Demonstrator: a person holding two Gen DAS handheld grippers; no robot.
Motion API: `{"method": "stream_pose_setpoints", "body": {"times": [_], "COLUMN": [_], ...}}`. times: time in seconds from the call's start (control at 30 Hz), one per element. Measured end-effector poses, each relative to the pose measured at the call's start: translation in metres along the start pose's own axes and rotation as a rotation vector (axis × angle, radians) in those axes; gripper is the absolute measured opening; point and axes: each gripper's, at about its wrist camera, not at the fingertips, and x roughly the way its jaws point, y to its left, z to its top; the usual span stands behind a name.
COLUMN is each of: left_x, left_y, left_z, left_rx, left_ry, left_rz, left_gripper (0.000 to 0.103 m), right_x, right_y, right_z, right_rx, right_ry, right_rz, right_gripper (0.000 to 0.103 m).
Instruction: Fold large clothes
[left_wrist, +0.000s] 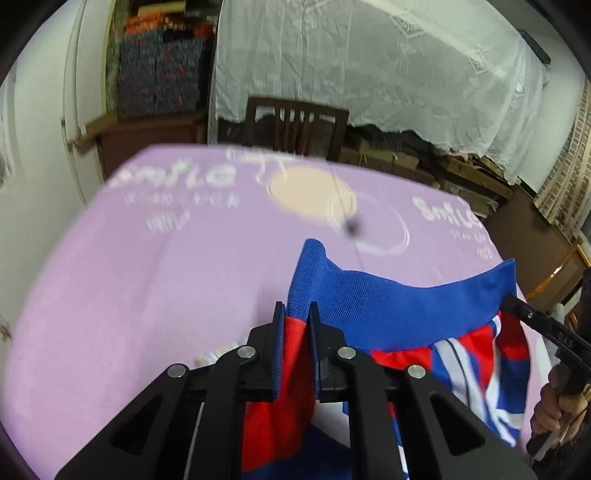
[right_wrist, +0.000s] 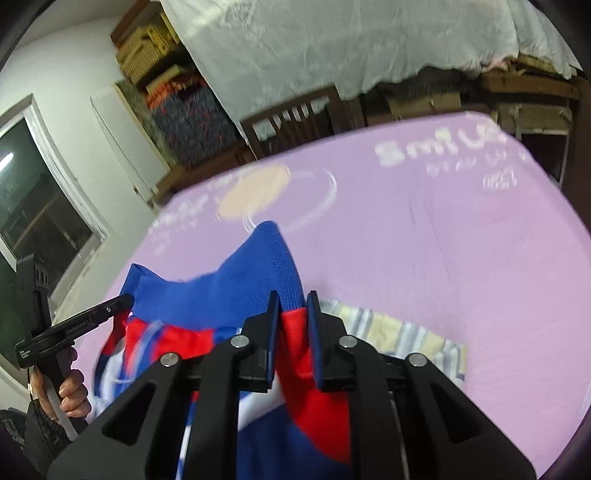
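A red, blue and white garment (left_wrist: 391, 314) with a blue ribbed hem hangs stretched between my two grippers above the lilac table cover (left_wrist: 147, 277). My left gripper (left_wrist: 295, 314) is shut on red cloth just below the hem's left end. My right gripper (right_wrist: 291, 306) pinches the same garment (right_wrist: 229, 288) near the hem's other end. In the left wrist view the right gripper (left_wrist: 509, 301) shows at the right edge, held by a hand (left_wrist: 557, 410). In the right wrist view the left gripper (right_wrist: 123, 301) grips the hem at the left. The garment's lower part is hidden behind the jaws.
A striped cloth (right_wrist: 399, 332) lies flat on the lilac cover (right_wrist: 443, 240) just beyond the right gripper. A dark wooden chair (left_wrist: 295, 123) stands at the table's far edge. Behind it are a white lace drape (left_wrist: 369, 66), stacked boxes (left_wrist: 159, 74) and a window (right_wrist: 33, 199).
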Motion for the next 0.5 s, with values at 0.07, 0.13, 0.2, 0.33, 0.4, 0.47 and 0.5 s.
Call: {"method": "stream_pose_setpoints", "body": {"times": [0.07, 0.13, 0.2, 0.33, 0.4, 0.47, 0.5], "left_x": [-0.009, -0.007, 0.008, 0.041, 0.052, 0.057, 0.06], "left_y": [-0.005, -0.006, 0.0, 0.017, 0.02, 0.021, 0.021], "left_z": [0.007, 0.005, -0.003, -0.02, -0.027, -0.03, -0.031], "left_rx": [0.031, 0.04, 0.021, -0.032, -0.03, -0.026, -0.024], "left_ry": [-0.02, -0.016, 0.017, 0.099, 0.11, 0.104, 0.102], "left_rz": [0.032, 0.049, 0.051, 0.027, 0.027, 0.022, 0.024], "left_gripper": [0.012, 0.012, 0.012, 0.013, 0.014, 0.016, 0.017], "right_x": [-0.003, 0.002, 0.01, 0.03, 0.039, 0.048, 0.051], "right_y": [0.007, 0.007, 0.002, -0.012, -0.015, -0.019, -0.021], "right_z": [0.006, 0.011, 0.009, -0.001, -0.006, -0.009, -0.011], "right_rx": [0.005, 0.025, 0.056, 0.089, 0.084, 0.087, 0.093], "right_ry": [-0.013, -0.01, 0.008, 0.056, 0.072, 0.087, 0.094], "right_rz": [-0.007, -0.019, -0.025, -0.041, -0.059, -0.074, -0.078], "right_gripper": [0.014, 0.014, 0.014, 0.014, 0.014, 0.014, 0.014]}}
